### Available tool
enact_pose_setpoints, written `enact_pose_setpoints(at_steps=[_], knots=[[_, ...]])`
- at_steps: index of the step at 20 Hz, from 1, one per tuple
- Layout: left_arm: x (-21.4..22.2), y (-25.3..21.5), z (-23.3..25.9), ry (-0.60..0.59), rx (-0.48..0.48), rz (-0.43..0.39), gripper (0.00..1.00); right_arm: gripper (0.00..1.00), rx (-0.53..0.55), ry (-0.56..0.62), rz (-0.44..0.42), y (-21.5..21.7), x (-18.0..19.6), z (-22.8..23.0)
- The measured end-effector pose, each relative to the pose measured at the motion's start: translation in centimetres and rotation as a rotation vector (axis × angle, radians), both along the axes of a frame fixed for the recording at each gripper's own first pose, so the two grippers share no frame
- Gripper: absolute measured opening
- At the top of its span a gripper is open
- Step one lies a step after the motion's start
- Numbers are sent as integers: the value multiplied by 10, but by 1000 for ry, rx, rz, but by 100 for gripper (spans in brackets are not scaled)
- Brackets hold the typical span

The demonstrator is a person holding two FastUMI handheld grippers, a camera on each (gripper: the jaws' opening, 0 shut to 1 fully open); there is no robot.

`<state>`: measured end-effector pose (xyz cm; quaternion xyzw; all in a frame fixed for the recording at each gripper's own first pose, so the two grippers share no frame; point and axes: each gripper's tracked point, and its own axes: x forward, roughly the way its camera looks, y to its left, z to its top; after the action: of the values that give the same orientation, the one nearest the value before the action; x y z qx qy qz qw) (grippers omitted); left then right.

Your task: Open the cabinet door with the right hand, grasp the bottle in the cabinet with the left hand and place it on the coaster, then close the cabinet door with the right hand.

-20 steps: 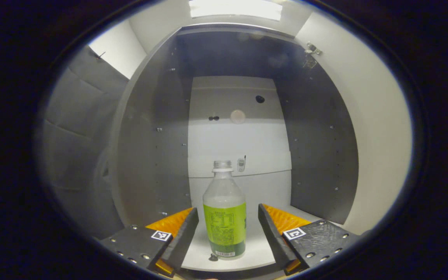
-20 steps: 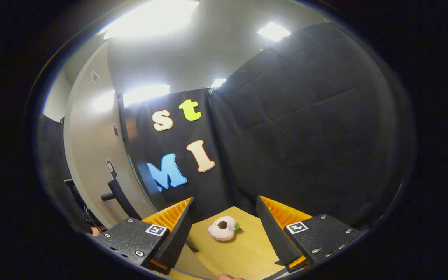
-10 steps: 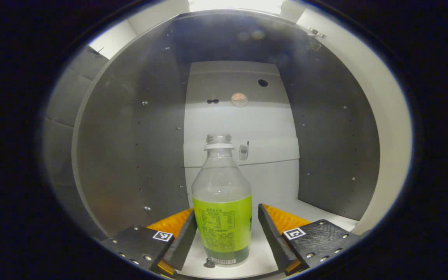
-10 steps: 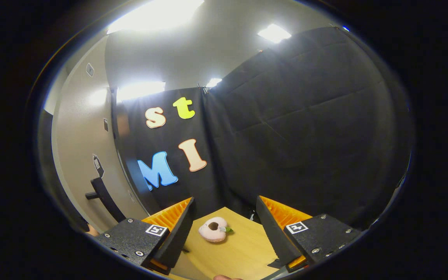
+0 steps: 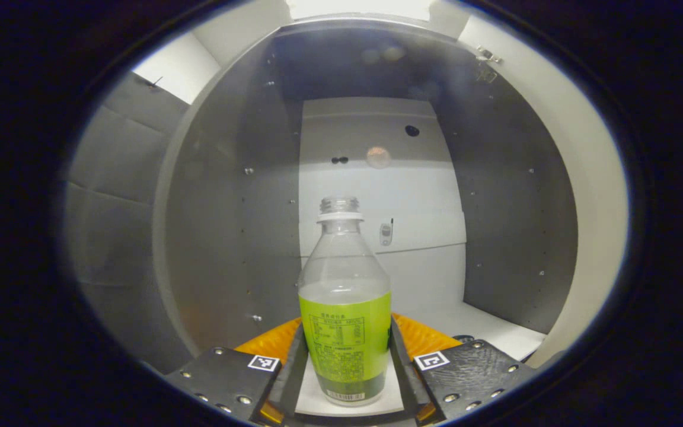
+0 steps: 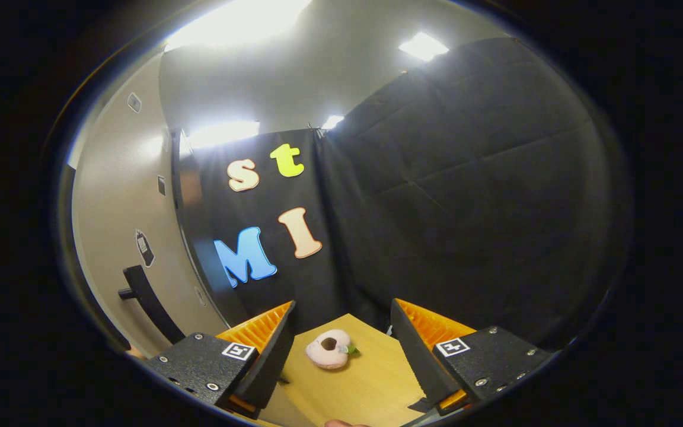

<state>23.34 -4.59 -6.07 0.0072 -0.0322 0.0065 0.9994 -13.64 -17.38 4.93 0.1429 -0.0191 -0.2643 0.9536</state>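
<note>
A clear bottle with a green label and no cap stands upright on the white floor of the cabinet. My left gripper is shut on it, one finger pressing each side of the label. The cabinet door stands swung open on the right of the left gripper view. In the right gripper view the same door is the pale panel at the left, with its black handle. My right gripper is open with nothing between its fingers, held away from the handle over a wooden table.
A pink plush toy lies on the wooden table ahead of the right gripper. The cabinet's grey side walls stand close on both sides of the bottle, and its white back panel is behind it.
My left gripper moved forward around the bottle and its fingers closed onto the label. The right gripper stayed open and shifted only slightly.
</note>
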Motion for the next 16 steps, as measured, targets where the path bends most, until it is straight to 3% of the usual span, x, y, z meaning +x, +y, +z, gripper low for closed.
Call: enact_pose_setpoints(at_steps=[1, 4, 16], knots=[[-8, 1, 5, -6, 2, 7, 73, 95, 13, -5, 20, -2, 1, -1], [-37, 3, 24, -28, -1, 27, 60, 95, 39, 2, 74, -10, 1, -4], [-180, -15, 79, -80, 88, 118, 60, 95, -5, 23, 313, -36, -4, -6]])
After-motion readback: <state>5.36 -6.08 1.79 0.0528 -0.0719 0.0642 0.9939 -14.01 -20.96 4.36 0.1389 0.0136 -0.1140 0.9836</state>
